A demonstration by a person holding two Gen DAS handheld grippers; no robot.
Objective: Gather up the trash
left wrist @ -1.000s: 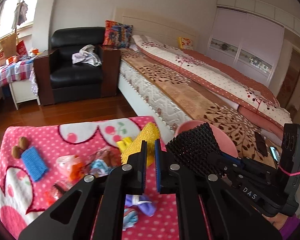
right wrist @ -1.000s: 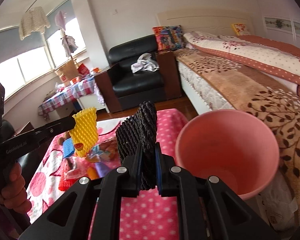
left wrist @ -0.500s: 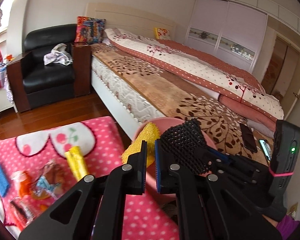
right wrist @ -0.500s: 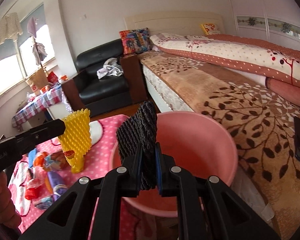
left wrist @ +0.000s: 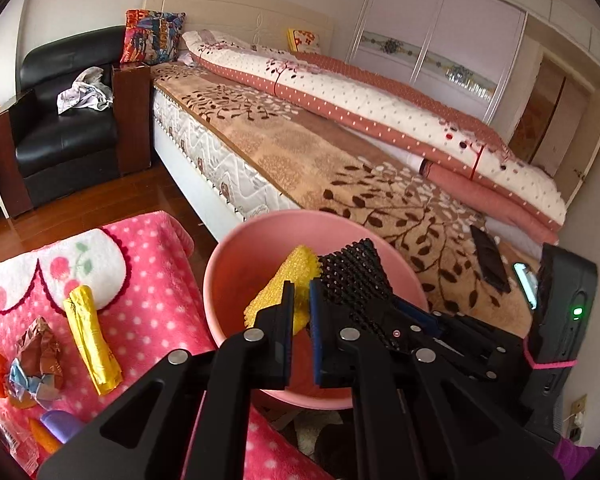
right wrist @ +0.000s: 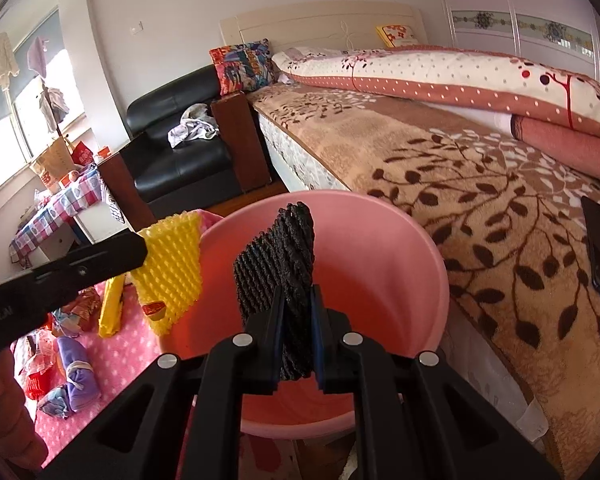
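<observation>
Bucket [right wrist: 380, 248] between table [left wrist: 148, 320] on left and bed [left wrist: 340, 168] on right, armchair [left wrist: 68, 128] behind table.

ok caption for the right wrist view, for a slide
Right tool holds black foam net over pink bucket; left tool brings yellow net.

Both wrist views look closely down into the pink bucket [left wrist: 228, 272], bed [right wrist: 480, 184] behind.

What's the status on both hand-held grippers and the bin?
Left hand-held gripper shut on yellow foam net. Right hand-held gripper shut on black foam net. Both over pink bin; nothing blocking the drop.
</observation>
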